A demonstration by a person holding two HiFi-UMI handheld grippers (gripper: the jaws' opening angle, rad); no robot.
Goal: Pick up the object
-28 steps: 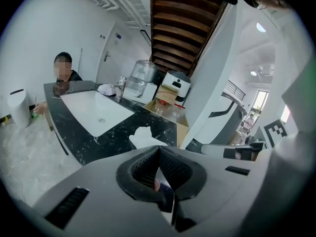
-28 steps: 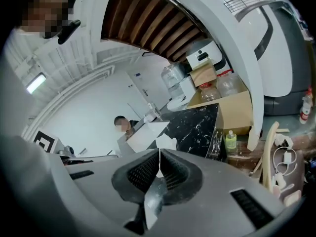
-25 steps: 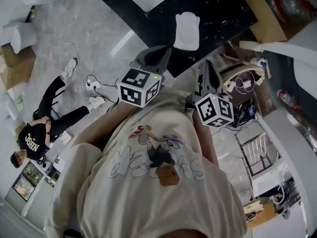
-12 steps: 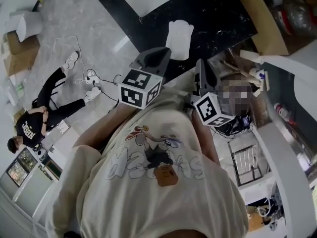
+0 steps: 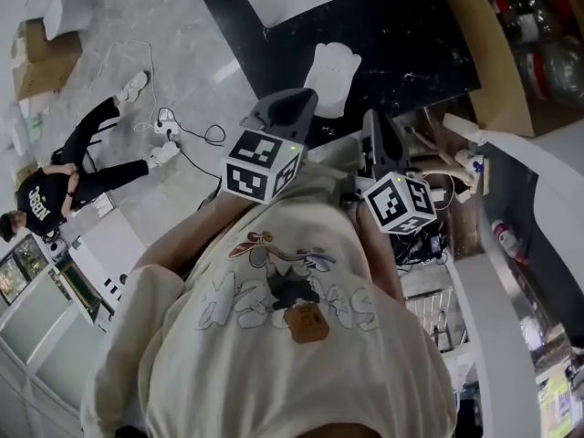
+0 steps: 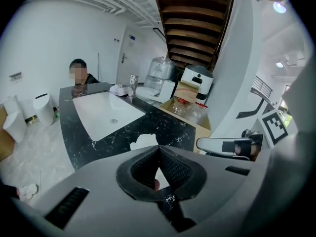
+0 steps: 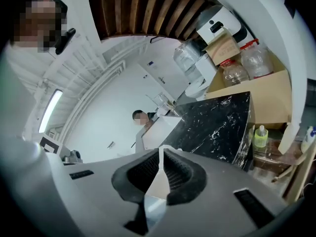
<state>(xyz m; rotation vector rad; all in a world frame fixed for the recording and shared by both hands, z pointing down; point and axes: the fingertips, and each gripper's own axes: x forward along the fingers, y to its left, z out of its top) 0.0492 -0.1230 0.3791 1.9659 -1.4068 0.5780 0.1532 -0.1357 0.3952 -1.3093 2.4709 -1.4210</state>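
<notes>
A white object with a lobed edge (image 5: 330,69) lies on the black marble counter (image 5: 411,35), just past my grippers. In the left gripper view the white object (image 6: 144,141) shows right above the jaw tips. My left gripper (image 5: 294,100) is shut with nothing between its jaws and hangs short of the object. My right gripper (image 5: 374,128) is also shut and empty, held beside the left one at the counter's near edge. Both are close to the person's chest. The shut left gripper (image 6: 158,148) and right gripper (image 7: 160,151) each fill the bottom of their own views.
A white sink basin (image 6: 106,113) with a faucet (image 6: 132,86) is set in the counter beyond the object. A cardboard box of plastic bottles (image 5: 516,57) stands to the right. A person sits on the floor (image 5: 64,190) at left, near cables (image 5: 173,133).
The head view has swung a little, so the floor and counter sit differently in the picture. Both grippers stay shut and in nearly the same place before the chest.
</notes>
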